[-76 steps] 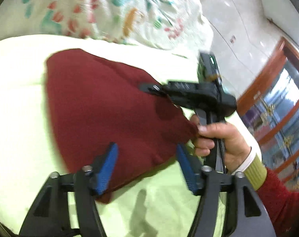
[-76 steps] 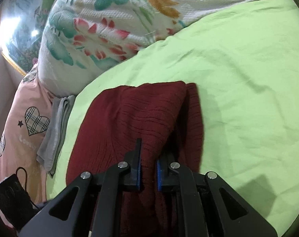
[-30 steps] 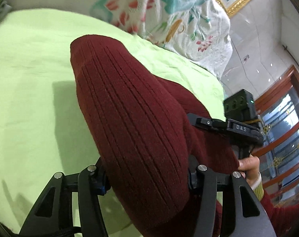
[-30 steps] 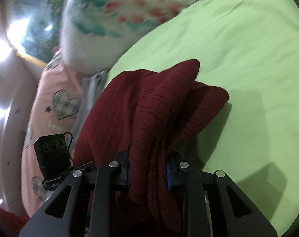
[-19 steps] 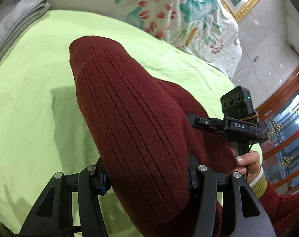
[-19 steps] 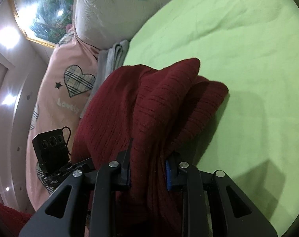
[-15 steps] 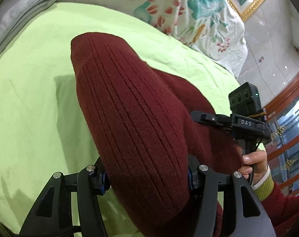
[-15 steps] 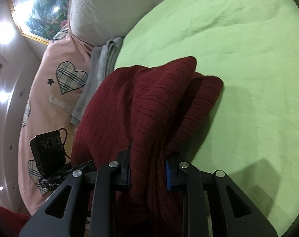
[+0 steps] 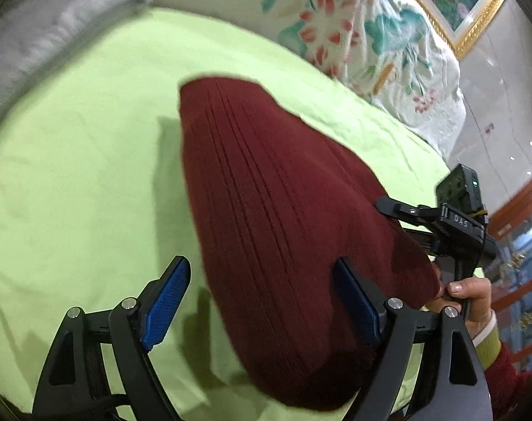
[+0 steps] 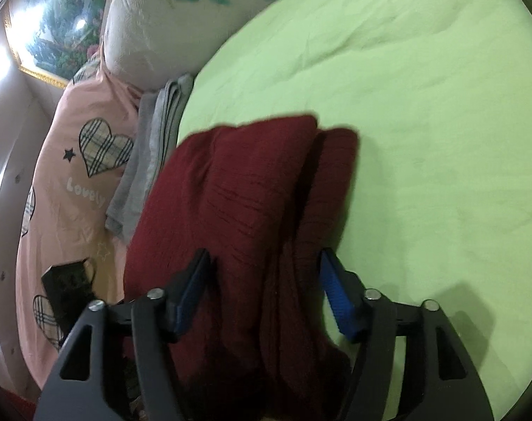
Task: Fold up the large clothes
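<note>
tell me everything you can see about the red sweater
The sweater is dark red ribbed knit, thick and soft-looking, folded into a bulky bundle with stacked layers visible at its end in the right wrist view. It lies on the green sheet, near a folded grey cloth. The left gripper and the right gripper each straddle it with jaws open, not clamping it.

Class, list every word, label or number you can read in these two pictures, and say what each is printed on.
"DAS": on the black body of the right claw, seen from the left wrist view.
"Lovely": white lettering on the pink heart-print bedding, right wrist view.
No other text is readable.
</note>
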Demonstrator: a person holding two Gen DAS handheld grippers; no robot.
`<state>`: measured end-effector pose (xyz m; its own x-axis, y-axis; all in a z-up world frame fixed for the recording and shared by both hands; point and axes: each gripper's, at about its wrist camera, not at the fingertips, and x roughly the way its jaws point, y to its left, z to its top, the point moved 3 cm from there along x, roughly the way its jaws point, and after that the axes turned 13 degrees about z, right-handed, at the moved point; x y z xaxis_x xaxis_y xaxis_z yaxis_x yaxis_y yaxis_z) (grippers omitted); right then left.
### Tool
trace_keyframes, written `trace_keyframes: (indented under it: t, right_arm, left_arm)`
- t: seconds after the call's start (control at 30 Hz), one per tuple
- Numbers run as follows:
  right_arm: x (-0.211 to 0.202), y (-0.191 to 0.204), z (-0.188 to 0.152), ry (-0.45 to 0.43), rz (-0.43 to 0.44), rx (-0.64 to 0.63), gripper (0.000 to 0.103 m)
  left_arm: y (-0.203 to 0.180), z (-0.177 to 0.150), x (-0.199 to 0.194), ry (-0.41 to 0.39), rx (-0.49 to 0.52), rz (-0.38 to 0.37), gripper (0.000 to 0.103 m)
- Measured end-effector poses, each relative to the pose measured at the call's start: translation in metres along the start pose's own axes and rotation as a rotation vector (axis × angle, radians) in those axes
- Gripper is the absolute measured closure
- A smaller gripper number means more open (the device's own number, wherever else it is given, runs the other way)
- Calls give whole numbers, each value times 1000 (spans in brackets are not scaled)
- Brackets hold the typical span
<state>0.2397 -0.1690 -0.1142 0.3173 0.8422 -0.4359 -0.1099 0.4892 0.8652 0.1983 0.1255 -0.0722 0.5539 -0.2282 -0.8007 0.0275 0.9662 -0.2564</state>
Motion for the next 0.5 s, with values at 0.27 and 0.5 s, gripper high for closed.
trace_keyframes:
  t: [0.27,0.5]
  right_arm:
    - [-21,21,10,-93,-30,-70,41]
    - [21,22,18,7,-103,-91,69]
  left_arm:
    - [3,-5,-46,-119,8,7,19]
    - [5,10,-13,-52,-55,27,25]
